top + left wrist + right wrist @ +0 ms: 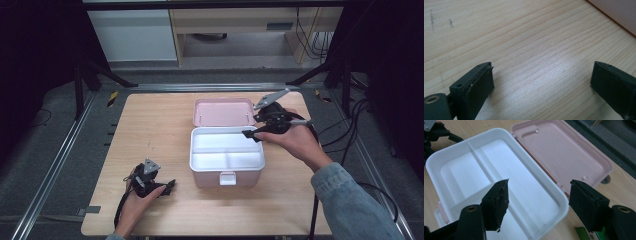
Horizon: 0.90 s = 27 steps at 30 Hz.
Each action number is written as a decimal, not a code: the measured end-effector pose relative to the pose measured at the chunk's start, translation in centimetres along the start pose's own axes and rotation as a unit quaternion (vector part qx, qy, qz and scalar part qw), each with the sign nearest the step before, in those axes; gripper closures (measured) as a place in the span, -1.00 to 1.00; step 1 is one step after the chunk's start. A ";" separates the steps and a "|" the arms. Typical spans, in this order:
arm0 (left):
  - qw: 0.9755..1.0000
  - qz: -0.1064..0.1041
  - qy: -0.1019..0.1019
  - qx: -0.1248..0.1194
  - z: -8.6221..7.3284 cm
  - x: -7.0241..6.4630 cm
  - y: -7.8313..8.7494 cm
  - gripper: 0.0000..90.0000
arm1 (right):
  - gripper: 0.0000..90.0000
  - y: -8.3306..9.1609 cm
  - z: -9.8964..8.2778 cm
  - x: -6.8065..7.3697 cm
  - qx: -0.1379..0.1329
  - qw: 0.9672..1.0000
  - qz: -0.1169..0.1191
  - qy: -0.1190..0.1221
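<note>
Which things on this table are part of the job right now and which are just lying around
In the job:
- pink box, open
- its lid, flat behind it
- white tray with dividers, inside the box
- right tool, open above the tray's rim

Lying about:
- green item beside the box
- left tool, open, low over the table

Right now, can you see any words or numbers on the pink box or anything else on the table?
None can be read.
The pink box and its open lid show no writing.
A green thing lies by the right gripper; whether it bears print is too cut off and blurred to tell.
The wooden table shows only faint marks.
</note>
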<state>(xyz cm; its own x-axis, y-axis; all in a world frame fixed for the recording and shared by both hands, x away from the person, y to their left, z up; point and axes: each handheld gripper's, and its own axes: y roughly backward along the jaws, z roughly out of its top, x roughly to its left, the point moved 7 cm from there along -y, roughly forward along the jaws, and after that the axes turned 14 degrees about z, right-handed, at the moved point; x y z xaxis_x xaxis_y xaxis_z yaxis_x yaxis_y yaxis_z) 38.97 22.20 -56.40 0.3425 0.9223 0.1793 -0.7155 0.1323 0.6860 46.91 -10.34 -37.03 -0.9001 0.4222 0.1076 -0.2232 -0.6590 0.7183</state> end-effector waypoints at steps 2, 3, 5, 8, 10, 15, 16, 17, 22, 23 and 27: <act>1.000 0.001 0.000 0.002 0.0 0.0 0.0 -0.93 | -0.38 -1.1 0.8 0.4 0.010 1.000 0.007 0.013; 1.000 0.001 0.001 0.002 0.0 0.0 0.0 -0.96 | -0.39 -2.1 1.4 0.7 0.022 0.999 0.014 0.027; 1.000 0.001 0.000 0.004 0.0 0.0 -0.1 -0.97 | -0.40 -2.5 1.7 0.9 0.030 0.999 0.016 0.033; 1.000 0.001 0.001 0.004 0.0 0.0 -0.1 -0.97 | -0.40 -3.8 2.4 1.5 0.046 0.997 0.031 0.049; 1.000 0.001 0.001 0.004 0.0 0.0 -0.1 -0.97 | -0.39 -4.1 2.6 1.6 0.047 0.997 0.036 0.052; 1.000 0.002 0.001 0.004 0.1 -0.1 -0.1 -0.98 | -0.27 -5.3 2.9 2.6 0.063 0.994 0.058 0.069; 1.000 0.002 0.001 0.004 0.0 -0.1 -0.1 -0.98 | -0.23 -5.5 2.8 2.8 0.067 0.993 0.060 0.072; 1.000 0.002 0.001 0.004 0.0 -0.1 -0.1 -0.98 | -0.19 -5.7 2.8 2.9 0.069 0.993 0.063 0.076; 1.000 0.003 0.001 0.005 0.1 -0.1 -0.1 -0.99 | 0.03 -6.5 2.8 3.6 0.082 0.989 0.079 0.091; 1.000 0.003 0.001 0.005 0.1 -0.1 -0.1 -0.99 | 0.06 -6.6 2.8 3.8 0.083 0.989 0.082 0.095; 1.000 0.003 0.000 0.006 0.1 -0.2 -0.2 -0.99 | 0.18 -7.0 2.8 4.2 0.094 0.986 0.090 0.107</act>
<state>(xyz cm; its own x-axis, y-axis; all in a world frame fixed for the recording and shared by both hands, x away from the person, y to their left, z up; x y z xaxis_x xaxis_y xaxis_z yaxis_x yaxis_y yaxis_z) 39.09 21.99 -56.48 0.3373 0.9234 0.1832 -0.7101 0.1218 0.6935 45.71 -2.19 -39.69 -0.9816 0.1542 0.1124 0.0033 -0.5754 0.8179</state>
